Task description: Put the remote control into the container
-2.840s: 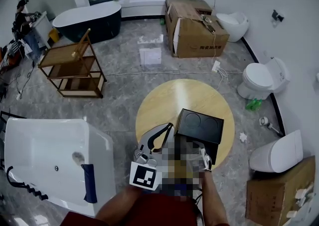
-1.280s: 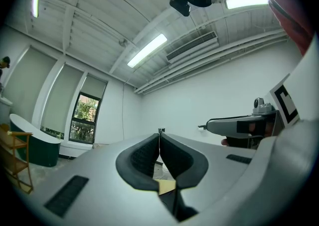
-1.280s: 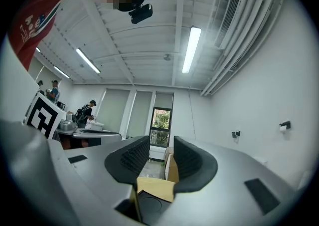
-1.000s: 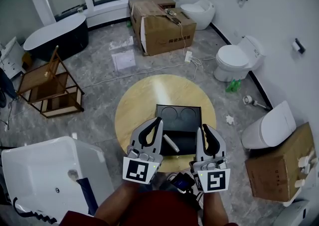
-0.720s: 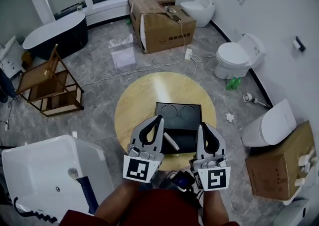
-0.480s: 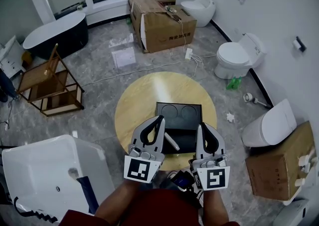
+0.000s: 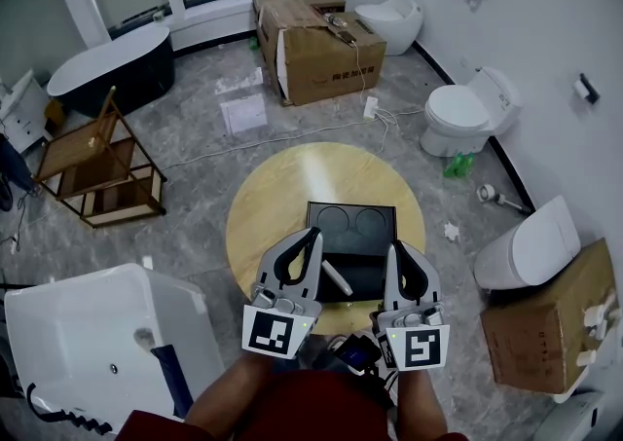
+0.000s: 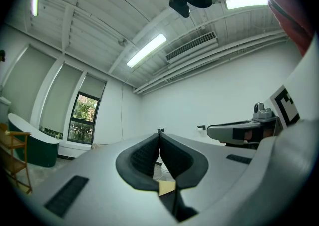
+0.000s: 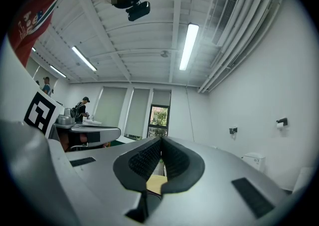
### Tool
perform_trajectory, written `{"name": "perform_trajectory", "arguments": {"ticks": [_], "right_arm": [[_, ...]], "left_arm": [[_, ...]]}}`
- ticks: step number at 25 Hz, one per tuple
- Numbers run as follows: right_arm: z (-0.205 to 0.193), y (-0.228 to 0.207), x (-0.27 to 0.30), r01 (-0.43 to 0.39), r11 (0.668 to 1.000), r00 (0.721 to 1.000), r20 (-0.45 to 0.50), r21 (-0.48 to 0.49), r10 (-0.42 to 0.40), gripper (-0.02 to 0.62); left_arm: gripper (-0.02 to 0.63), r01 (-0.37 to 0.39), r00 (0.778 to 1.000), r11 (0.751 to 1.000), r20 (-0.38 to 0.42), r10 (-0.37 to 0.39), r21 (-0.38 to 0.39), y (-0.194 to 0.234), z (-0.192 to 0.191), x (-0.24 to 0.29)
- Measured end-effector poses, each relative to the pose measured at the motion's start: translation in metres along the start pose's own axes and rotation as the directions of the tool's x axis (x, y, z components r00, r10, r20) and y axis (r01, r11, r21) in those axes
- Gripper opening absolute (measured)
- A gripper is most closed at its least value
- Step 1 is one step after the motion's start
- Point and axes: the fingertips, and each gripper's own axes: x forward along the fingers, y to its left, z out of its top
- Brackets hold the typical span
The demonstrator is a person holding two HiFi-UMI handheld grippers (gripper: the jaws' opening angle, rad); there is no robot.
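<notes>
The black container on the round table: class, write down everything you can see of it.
The black container is an open-topped rectangular tray, dark and matte, plastic by its look. Two round recesses mark its far end. It sits flat on the round wooden table, toward the table's near edge. A white remote control lies slantwise inside its near part.

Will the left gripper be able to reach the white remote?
Probably yes. The remote lies uncovered in the black container, right beside the left gripper, nothing between them. Its jaws are shut, so they must open first.
</notes>
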Motion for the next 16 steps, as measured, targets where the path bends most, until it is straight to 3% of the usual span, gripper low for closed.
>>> {"name": "perform_trajectory", "arguments": {"ticks": [5,9,12,16], "right_arm": [[0.0097,0.0026,0.0033,-0.018,1.000,0.997,0.072,0.009,0.018,0.022],[0.0019,-0.0018,0.0011,-0.001,1.000,1.000,0.009,0.002,0.001,0.023],[0.0075,0.0002,0.0032,-0.028,1.000,0.998,0.056,-0.014,0.028,0.022],[0.0029,-0.0009,0.0005,-0.019,1.000,0.999,0.032,-0.020,0.020,0.023]], "left_arm": [[0.015,0.001,1.000,1.000,-0.001,-0.001,0.000,0.0004,-0.0002,0.0008],[0.015,0.006,1.000,1.000,0.000,-0.006,0.005,-0.0012,0.0013,0.0012],[0.015,0.005,1.000,1.000,0.002,-0.005,0.001,-0.0013,0.0027,0.0031],[0.015,0.003,1.000,1.000,0.005,-0.003,0.001,-0.0019,0.0040,0.0019]]}}
